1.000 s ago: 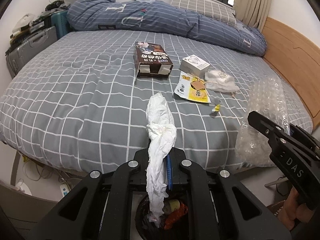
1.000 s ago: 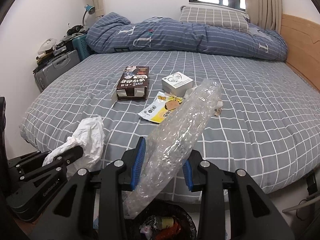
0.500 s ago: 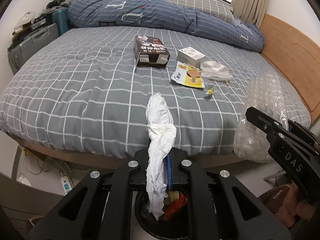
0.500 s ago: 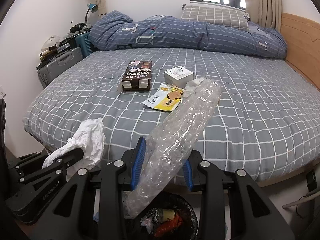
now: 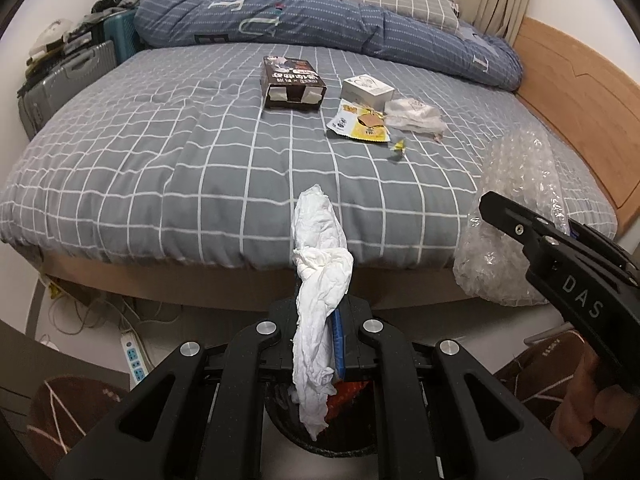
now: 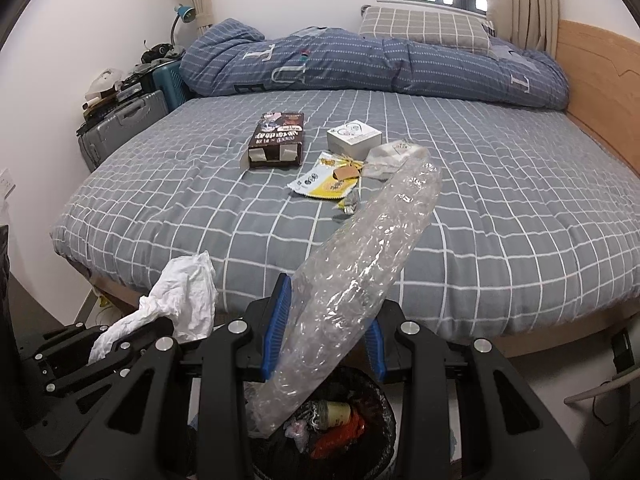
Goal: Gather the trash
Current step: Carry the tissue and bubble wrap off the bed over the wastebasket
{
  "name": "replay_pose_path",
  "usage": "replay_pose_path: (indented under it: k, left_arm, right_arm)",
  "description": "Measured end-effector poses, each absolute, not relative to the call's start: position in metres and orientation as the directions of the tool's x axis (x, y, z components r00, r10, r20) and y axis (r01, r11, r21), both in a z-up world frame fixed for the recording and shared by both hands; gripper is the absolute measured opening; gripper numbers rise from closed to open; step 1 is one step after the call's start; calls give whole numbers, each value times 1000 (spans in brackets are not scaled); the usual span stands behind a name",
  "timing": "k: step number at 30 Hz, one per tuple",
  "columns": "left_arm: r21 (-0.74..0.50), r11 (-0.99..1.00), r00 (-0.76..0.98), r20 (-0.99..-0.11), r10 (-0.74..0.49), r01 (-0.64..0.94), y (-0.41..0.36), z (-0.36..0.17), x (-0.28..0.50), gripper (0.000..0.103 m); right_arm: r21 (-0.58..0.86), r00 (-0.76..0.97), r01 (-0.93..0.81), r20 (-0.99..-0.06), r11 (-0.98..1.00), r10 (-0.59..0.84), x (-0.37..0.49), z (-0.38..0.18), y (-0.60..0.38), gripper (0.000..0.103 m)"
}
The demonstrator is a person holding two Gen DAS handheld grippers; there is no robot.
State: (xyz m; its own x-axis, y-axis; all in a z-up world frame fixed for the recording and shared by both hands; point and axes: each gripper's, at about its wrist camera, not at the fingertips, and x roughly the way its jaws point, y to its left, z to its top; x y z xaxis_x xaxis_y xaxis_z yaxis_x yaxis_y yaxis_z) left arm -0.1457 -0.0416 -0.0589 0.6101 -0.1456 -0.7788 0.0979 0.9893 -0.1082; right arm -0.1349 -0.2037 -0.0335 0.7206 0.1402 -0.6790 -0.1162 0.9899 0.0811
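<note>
We see a bed (image 5: 200,152) under a grey checked cover filling most of both views, with a rolled blue striped duvet (image 6: 360,64) and a checked pillow (image 6: 424,28) along its far side, and a wooden headboard (image 5: 580,92) on the right. Hard-shell suitcases (image 6: 124,124) stand against the wall to the left of the bed.

Below the foot of the bed sits a black-lined trash bin (image 6: 384,420), already holding a paper cup and orange scraps. Our right gripper (image 6: 328,332) hangs above it, its blue-padded fingers (image 6: 276,328) clamped on a long roll of bubble wrap (image 6: 360,272) whose lower end dips to the bin's mouth. Our left gripper (image 5: 320,328) is just beside it, also over the bin, its jaws pinched tight on a crumpled white tissue (image 5: 320,280) that stands up between them and trails down toward the bin.

More trash lies on the cover near the middle of the bed: a dark brown carton (image 5: 292,84) with its end flaps open, a small white box (image 5: 366,88) to its right, a yellow and white snack wrapper (image 5: 358,126) nearer us, a crumpled clear plastic bag (image 5: 414,114) touching the wrapper's right edge, and a tiny yellow scrap (image 5: 398,148) just in front.
</note>
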Motion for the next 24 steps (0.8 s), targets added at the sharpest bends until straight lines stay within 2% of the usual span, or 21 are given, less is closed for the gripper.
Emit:
replay_pose_path:
  k: [12, 16, 24]
  left_arm:
    - [-123, 989, 576, -804, -150, 85, -38, -69, -176, 10]
    - [-119, 989, 560, -816, -145, 82, -37, -90, -174, 10]
    - [-133, 989, 472, -869, -149, 68, -36, -145, -156, 10]
  right_arm:
    - [53, 678, -86, -729, 995, 98, -172, -51, -209, 33]
    - [16, 650, -90, -757, 996, 71, -173, -74, -209, 33]
    - [43, 540, -120, -836, 992, 101, -152, -130, -205, 33]
